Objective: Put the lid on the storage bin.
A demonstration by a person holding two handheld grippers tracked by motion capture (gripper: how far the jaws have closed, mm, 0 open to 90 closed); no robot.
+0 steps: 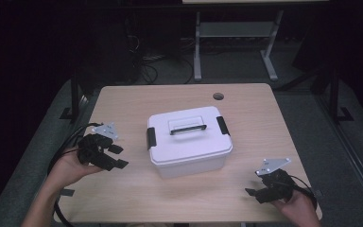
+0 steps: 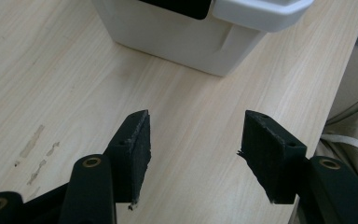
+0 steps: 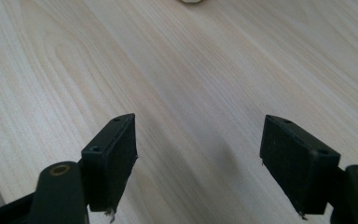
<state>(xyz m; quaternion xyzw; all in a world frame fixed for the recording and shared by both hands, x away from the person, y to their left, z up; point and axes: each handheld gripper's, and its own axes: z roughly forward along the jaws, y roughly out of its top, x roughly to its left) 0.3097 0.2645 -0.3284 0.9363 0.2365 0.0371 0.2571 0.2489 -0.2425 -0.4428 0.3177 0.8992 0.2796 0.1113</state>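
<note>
One white lidded box (image 1: 189, 142) at mid-bench (image 1: 246, 101), lid on, black latch at each end, black carry handle (image 1: 188, 126) flat on top. Well apart from both tongs, lying between them. Left tongs (image 1: 118, 156) near the box's left end, pointed toward it, jaws wide apart, nothing between them, bare wood below; box's lower corner (image 2: 214, 42) just ahead in the left gripper view. Right tongs (image 1: 250, 191) near the bench's front right edge, jaws likewise apart, empty, over bare wood (image 3: 191, 70).
</note>
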